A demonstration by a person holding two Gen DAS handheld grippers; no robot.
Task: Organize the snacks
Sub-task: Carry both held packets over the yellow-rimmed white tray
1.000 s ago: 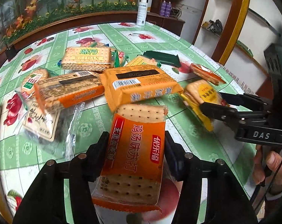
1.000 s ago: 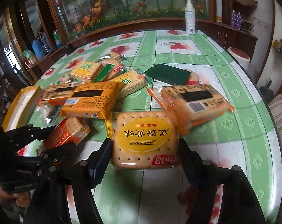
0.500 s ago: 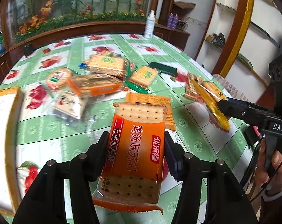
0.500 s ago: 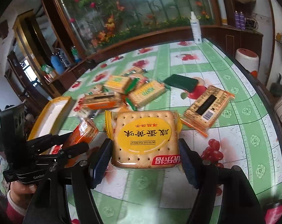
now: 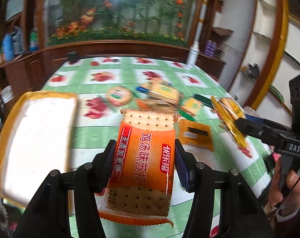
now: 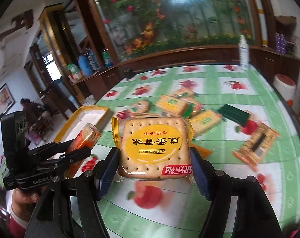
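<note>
My left gripper [image 5: 144, 150] is shut on an orange cracker pack [image 5: 144, 166] and holds it above the table. It also shows in the right wrist view [image 6: 84, 138] at the left. My right gripper [image 6: 153, 154] is shut on a yellow salted egg yolk biscuit pack [image 6: 153, 148], held in the air; the same pack shows edge-on in the left wrist view [image 5: 229, 119]. A yellow-rimmed white tray [image 5: 3, 130] lies at the table's left, also in the right wrist view [image 6: 68, 127]. Several snack packs [image 6: 175, 105] lie mid-table.
The round table has a green and white fruit-print cloth [image 6: 239, 198]. An orange pack [image 5: 195, 134], a dark green pack [image 6: 233, 115] and a striped pack [image 6: 257, 142] lie on it. A white spray bottle [image 6: 244, 53] stands at the far edge.
Both grippers have lifted higher and pulled back from the snack pile, each still holding its pack. The left view has swung left, so the tray now shows larger.
</note>
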